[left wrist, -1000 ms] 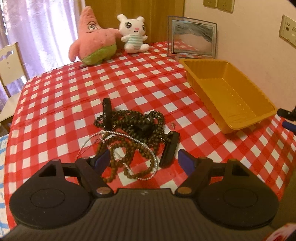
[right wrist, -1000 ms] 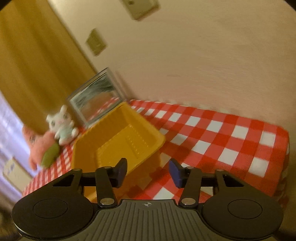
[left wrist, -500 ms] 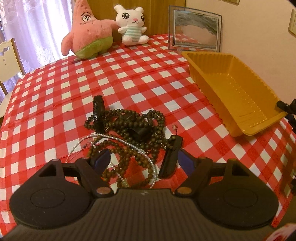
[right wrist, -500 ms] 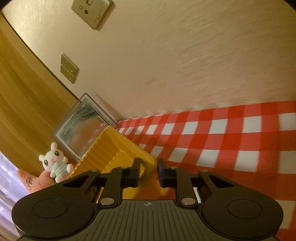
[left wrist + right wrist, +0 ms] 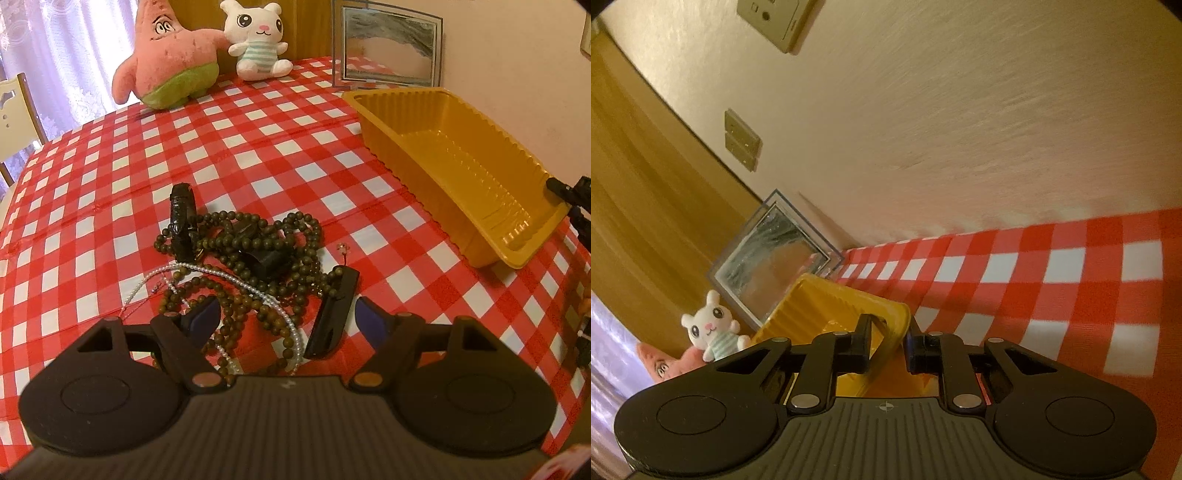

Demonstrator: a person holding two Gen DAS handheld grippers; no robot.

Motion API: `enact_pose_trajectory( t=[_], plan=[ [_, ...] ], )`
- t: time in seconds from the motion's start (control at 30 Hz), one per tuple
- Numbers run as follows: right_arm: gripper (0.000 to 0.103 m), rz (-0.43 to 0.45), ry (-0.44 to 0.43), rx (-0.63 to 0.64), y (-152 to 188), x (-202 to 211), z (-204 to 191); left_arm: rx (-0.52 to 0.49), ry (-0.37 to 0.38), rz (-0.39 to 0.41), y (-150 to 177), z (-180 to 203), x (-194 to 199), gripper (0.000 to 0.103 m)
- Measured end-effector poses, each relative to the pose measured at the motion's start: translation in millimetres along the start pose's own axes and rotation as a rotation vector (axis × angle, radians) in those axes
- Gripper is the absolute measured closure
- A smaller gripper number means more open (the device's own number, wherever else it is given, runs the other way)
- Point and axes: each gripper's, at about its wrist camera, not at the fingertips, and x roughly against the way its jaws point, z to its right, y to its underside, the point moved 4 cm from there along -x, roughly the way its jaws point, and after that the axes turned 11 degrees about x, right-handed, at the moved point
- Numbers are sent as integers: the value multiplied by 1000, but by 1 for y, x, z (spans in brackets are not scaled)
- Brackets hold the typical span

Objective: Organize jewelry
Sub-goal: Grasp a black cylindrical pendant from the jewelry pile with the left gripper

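Note:
A tangle of dark bead necklaces (image 5: 258, 243) lies on the checked cloth with a pearl strand (image 5: 221, 273), a black bangle (image 5: 183, 214) and a black bar-shaped piece (image 5: 334, 314). My left gripper (image 5: 287, 312) hangs open just above the pile's near side, with beads and the black bar between its blue pads, untouched. The yellow tray (image 5: 461, 155) stands to the right with nothing in it. In the right wrist view my right gripper (image 5: 888, 334) is shut on the near corner of the yellow tray (image 5: 820, 306). Its fingers (image 5: 569, 195) also show at the left wrist view's right edge.
A pink star plush (image 5: 166, 59), a white rabbit plush (image 5: 258, 40) and a glass picture frame (image 5: 388, 48) stand along the table's far edge. The wall (image 5: 960, 129) runs close behind the tray. A chair (image 5: 14, 110) stands at the far left.
The right jaws have closed onto the tray's corner as that hand came down to it. The left gripper has sunk closer to the jewelry pile, still open.

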Motion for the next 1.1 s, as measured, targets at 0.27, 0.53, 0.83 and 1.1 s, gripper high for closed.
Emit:
enact_pose_trajectory(
  t=[0.27, 0.53, 0.83, 1.1],
  plan=[
    [85, -50, -26, 88, -6, -9, -6, 5, 0, -15, 3, 4, -7, 25],
    [86, -44, -8, 208, -11, 12, -21, 12, 17, -23, 8, 9, -6, 25],
    [85, -12, 0, 422, -10, 47, -47, -12, 28, -9, 18, 18, -3, 29],
    [85, -47, 20, 432, -7, 64, -47, -46, 44, 11, 23, 19, -5, 33]
  ],
)
